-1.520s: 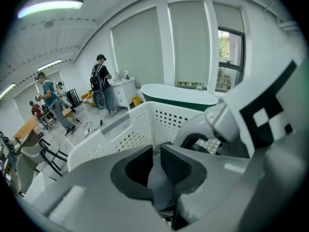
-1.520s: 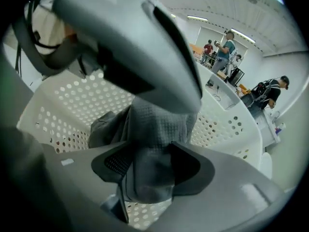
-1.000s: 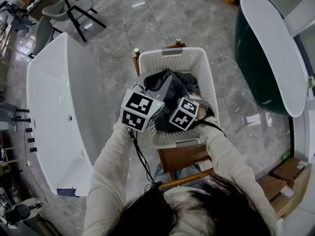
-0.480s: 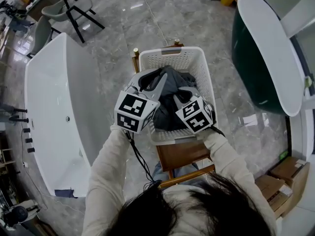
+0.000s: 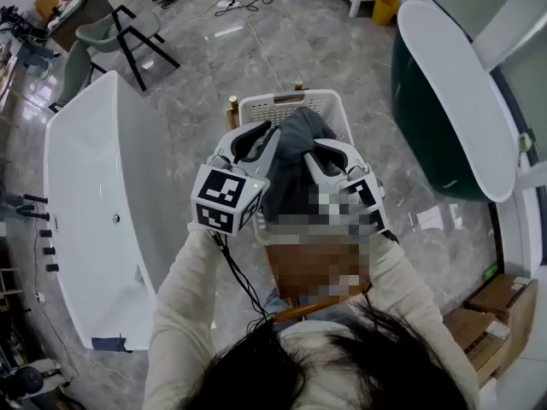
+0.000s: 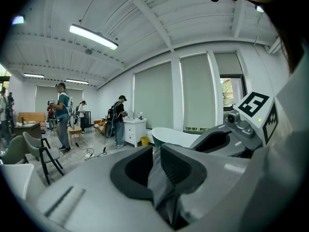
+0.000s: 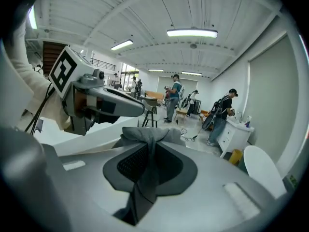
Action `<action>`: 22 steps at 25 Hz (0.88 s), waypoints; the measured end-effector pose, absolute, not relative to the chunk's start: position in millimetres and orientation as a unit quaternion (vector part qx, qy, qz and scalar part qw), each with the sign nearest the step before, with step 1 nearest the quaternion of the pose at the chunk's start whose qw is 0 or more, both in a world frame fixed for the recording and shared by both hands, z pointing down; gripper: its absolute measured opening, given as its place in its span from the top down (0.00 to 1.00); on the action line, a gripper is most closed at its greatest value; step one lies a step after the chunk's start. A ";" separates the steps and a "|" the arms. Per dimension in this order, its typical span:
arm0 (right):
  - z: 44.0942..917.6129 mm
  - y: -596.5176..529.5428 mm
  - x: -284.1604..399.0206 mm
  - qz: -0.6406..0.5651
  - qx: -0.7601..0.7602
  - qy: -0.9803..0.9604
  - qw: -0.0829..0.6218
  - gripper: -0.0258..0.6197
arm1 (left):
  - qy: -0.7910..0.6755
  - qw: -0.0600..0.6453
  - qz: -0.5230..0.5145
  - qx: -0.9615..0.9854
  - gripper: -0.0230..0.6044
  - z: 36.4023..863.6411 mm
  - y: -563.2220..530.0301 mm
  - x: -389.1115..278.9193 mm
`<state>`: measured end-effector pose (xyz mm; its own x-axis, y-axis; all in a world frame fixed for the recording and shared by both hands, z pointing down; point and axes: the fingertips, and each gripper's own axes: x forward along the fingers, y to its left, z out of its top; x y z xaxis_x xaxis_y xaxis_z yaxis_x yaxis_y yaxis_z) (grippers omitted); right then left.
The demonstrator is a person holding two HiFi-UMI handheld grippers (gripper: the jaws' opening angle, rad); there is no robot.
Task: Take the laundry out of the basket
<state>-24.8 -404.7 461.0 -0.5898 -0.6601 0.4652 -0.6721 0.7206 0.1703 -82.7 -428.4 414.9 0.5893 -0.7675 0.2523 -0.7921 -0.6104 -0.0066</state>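
Dark grey cloth garment [image 5: 297, 148] is pinched in the left gripper [image 5: 261, 135] and the just-closed right gripper [image 5: 323, 150], so it can be lifted evenly from the white plastic basket [image 5: 282, 102] below.

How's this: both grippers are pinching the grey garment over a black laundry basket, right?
No, the head view shows the basket is white. Both the left gripper and the right gripper, whose jaws have just been closing, do pinch the grey garment over it.
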 end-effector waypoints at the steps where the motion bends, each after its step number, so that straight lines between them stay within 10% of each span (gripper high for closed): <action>1: 451.2 -402.5 -24.1 0.005 0.376 -0.893 0.249 0.86 | -0.439 0.050 0.111 0.890 0.88 409.1 -425.4 -82.1; 22: 243.1 -344.3 -5.3 -0.153 0.421 -0.884 0.134 0.86 | -0.444 -0.010 0.060 0.894 0.82 324.0 -339.6 -86.0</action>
<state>-5.3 -344.3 243.1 -0.6097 -0.7852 0.1085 -0.7031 0.5989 0.3834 -86.0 -339.6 324.0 0.5982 -0.7952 0.0987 -0.7929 -0.6053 -0.0710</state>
